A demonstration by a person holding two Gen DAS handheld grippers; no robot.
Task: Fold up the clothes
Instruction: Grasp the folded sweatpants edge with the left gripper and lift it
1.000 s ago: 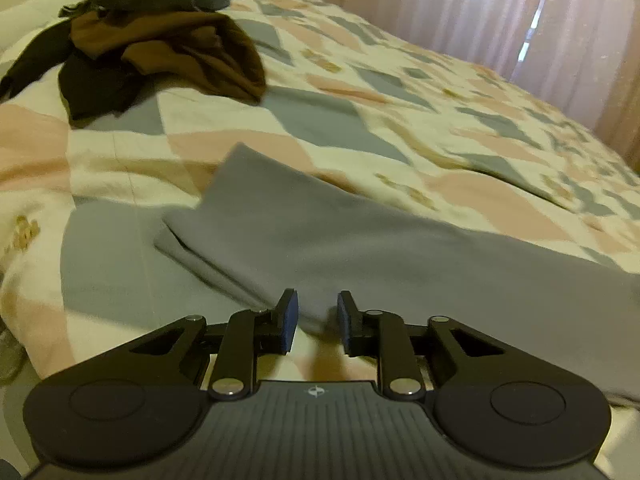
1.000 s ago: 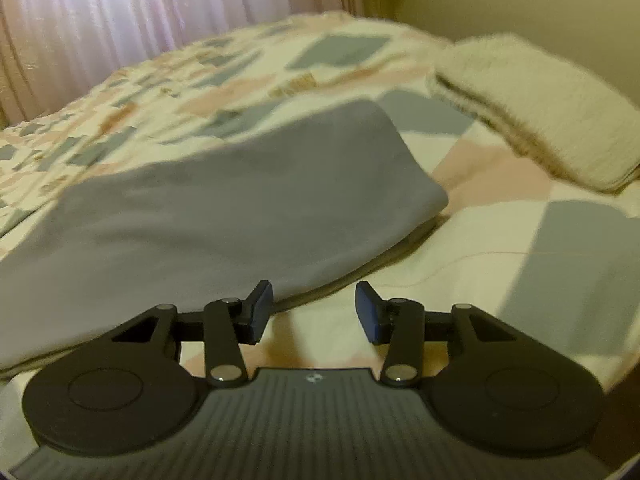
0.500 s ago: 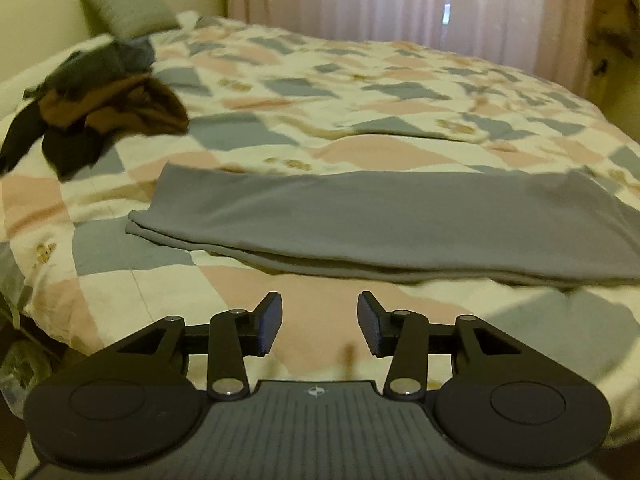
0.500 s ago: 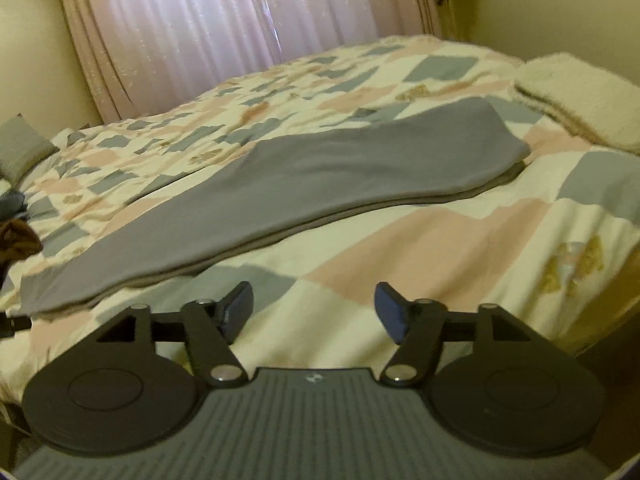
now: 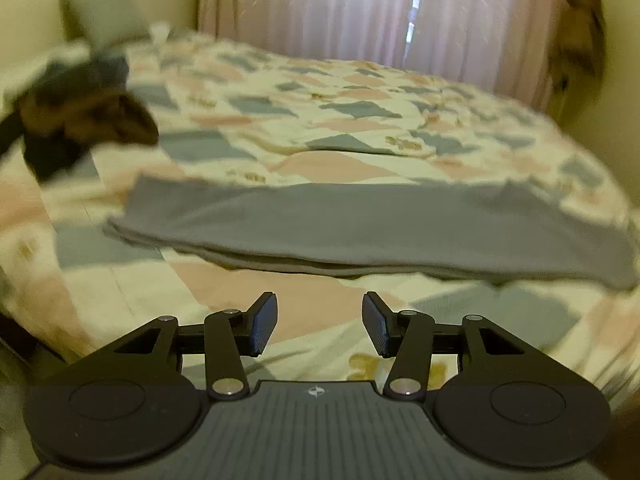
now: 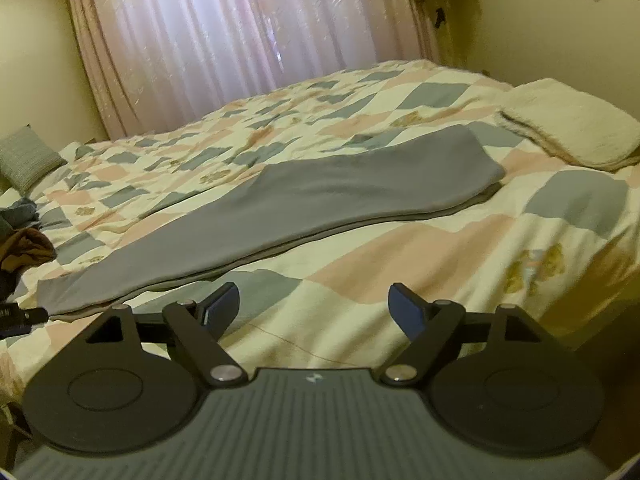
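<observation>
Nearest in each view is a tool held above the near edge of the bed; the left tool has its jaws parted with nothing between them, and the right tool stands spread wider, likewise holding nothing; neither touches cloth. Under both lies the quilt, a patchwork of cream, pink and grey-blue that covers the bed. Just beyond the tools, the grey garment lies flat on the quilt as a long band running left to right, folded over itself so that a lower layer shows along its near edge. Farther left, a heap of dark clothes in brown, black and grey sits on the quilt, apart from the grey garment; the left view is blurred there. At the right, a cream fleecy blanket lies folded near the garment's right end. Far left, a small grey cushion rests at the bed's far corner; behind everything hang pink curtains against a pale yellow wall.
</observation>
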